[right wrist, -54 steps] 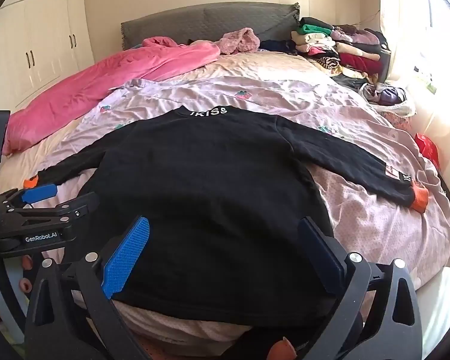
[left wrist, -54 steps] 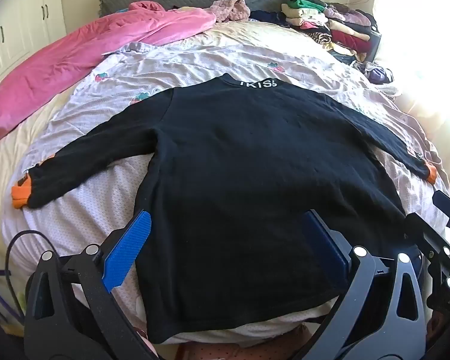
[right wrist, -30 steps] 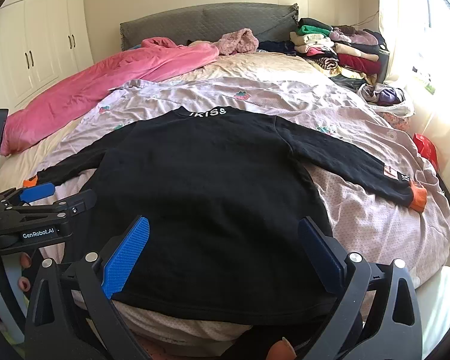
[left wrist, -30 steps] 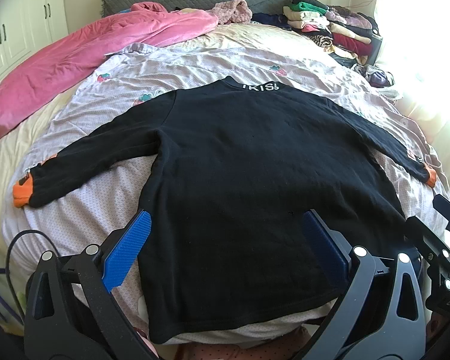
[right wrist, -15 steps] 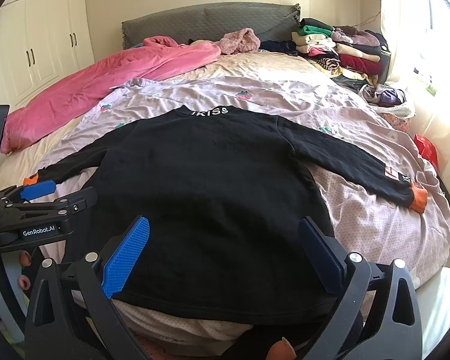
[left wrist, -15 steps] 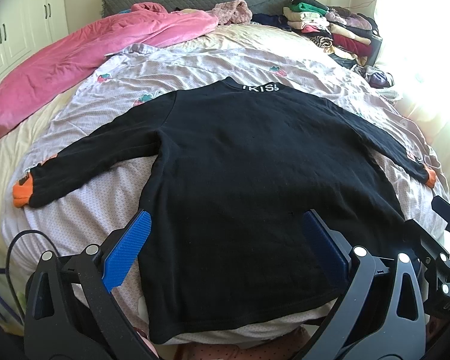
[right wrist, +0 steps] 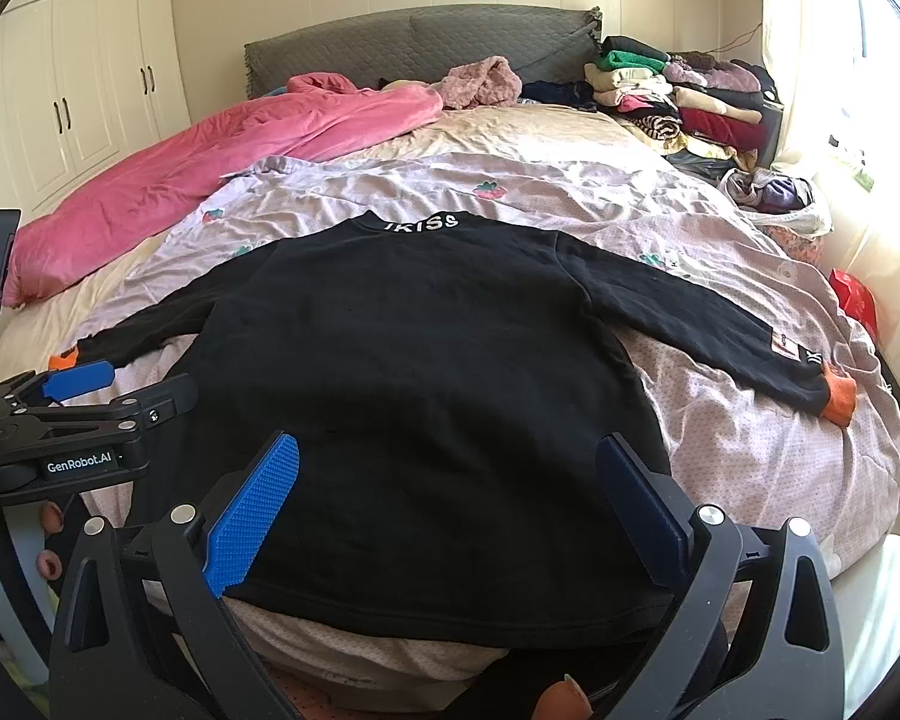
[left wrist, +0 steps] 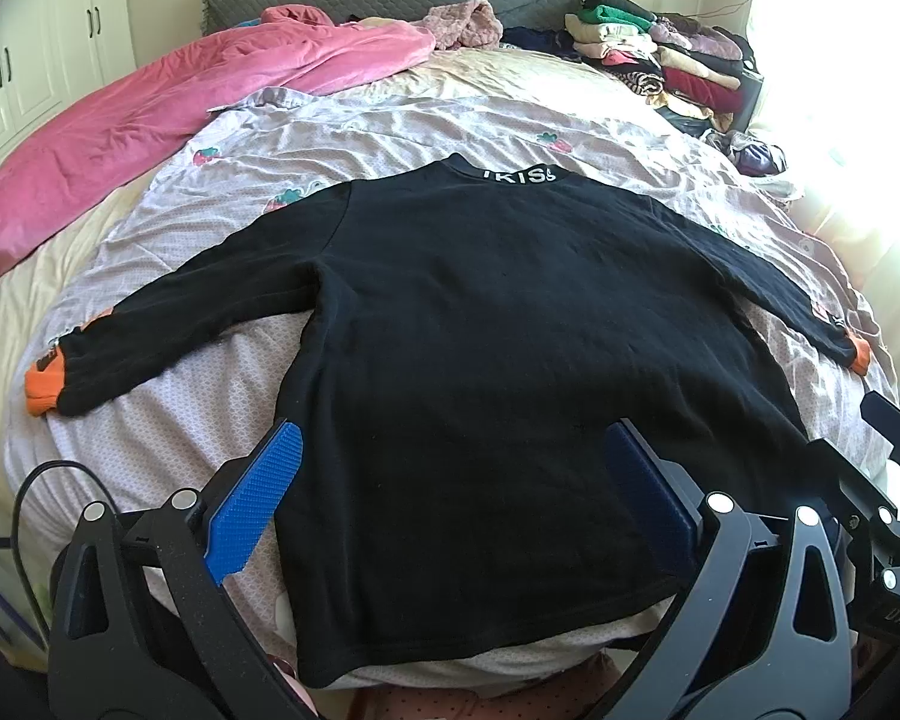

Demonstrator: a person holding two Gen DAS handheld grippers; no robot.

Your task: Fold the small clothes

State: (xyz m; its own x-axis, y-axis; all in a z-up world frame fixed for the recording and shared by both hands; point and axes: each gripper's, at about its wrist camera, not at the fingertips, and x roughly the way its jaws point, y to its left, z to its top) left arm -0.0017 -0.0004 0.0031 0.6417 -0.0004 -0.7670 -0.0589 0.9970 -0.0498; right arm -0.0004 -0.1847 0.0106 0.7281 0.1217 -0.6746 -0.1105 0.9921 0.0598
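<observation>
Black sweater (right wrist: 426,372) lies flat between spread right gripper (right wrist: 447,507) jaws.

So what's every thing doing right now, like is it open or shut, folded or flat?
Black long-sleeved top with orange cuffs: spread flat, sleeves out, unfolded.
Left gripper: open, holding nothing.
Right gripper: open, holding nothing.
Pink fleece blanket: rumpled.
Pile of clothes by the window: folded, stacked.
White wardrobe doors: shut.

Strong daylight floods in from the window (right wrist: 858,60) on the right, blowing that edge out to white glare in both fisheye views, while the black sweater (left wrist: 510,330) swallows detail, the frames stay sharp at centre, and straight lines bow toward dark vignetted corners.
</observation>
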